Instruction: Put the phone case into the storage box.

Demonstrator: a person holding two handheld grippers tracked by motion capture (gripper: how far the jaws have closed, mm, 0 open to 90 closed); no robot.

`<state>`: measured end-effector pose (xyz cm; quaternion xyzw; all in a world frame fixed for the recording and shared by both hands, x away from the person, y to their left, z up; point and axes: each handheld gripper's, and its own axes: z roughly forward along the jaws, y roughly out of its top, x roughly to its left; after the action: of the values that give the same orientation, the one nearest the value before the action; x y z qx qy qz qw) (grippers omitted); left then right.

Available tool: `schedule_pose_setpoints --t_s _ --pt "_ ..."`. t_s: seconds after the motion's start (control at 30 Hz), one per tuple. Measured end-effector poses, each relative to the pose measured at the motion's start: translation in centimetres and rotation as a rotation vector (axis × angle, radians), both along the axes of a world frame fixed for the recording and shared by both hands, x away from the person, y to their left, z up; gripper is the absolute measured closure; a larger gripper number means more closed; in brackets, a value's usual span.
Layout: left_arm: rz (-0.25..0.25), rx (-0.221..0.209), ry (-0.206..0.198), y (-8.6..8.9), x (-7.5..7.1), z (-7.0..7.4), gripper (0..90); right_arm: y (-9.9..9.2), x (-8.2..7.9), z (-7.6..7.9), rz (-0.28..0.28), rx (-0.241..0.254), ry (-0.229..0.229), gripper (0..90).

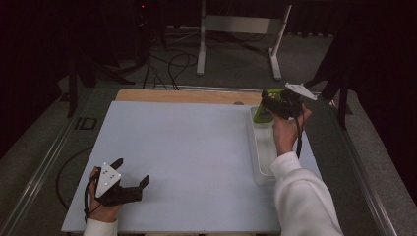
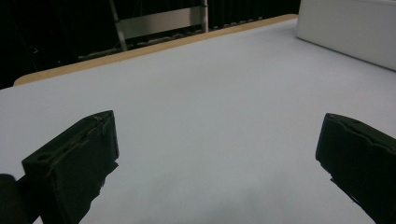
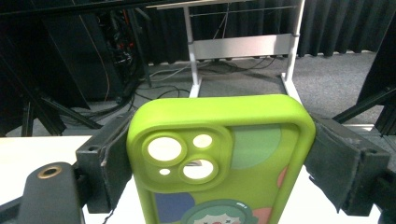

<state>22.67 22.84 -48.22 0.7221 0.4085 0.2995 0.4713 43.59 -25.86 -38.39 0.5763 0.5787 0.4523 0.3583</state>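
**Green phone case held up over the far end of the tray**

The right gripper (image 1: 269, 102) is raised at the far right of the table, above the far end of a long white tray (image 1: 259, 169) that lies along the right edge of the pale blue mat (image 1: 192, 152). Its two black jaws are clamped on the sides of a lime-green phone case (image 3: 224, 158), one pad pressed against each long edge. In the right gripper view the case stands upright between them, back side facing the camera: a raised camera block with round cut-outs near the top, coloured patches and a cartoon face lower down. From the high view the case (image 1: 265, 105) shows as a small green shape at the jaw tips, clear of the tray's floor as far as I can judge. The person's right hand (image 1: 287, 129) grips the tool from below, a white sleeve (image 1: 302, 196) running back to the near edge.

The left gripper (image 1: 132, 172) sits at the near left corner of the mat, well apart from the tray. Its jaws stand wide apart with nothing between them; in the left gripper view they frame bare mat, with the tray's white wall (image 2: 348, 32) far off at the upper right. The left hand (image 1: 101, 204) holds it low over the surface.

Beyond the table, a white metal stand (image 1: 241, 29) rests on the grey floor before dark curtains.
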Motion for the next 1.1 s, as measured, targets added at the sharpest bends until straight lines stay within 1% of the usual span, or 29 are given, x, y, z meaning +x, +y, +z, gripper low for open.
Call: schedule_pose_setpoints --t_s 0.23,0.87,1.1 --pt "-0.002 0.000 0.000 0.0 0.0 0.0 0.0 0.2 0.6 -0.5 -0.004 -0.021 0.013 16.1" --pt "-0.001 -0.003 -0.001 0.0 0.0 0.0 0.0 0.6 1.8 -1.8 -0.017 -0.037 0.054 16.0" --pt "-0.002 -0.004 -0.001 0.1 0.0 0.0 0.0 0.6 2.3 -2.4 -0.017 -0.047 0.082 16.0"
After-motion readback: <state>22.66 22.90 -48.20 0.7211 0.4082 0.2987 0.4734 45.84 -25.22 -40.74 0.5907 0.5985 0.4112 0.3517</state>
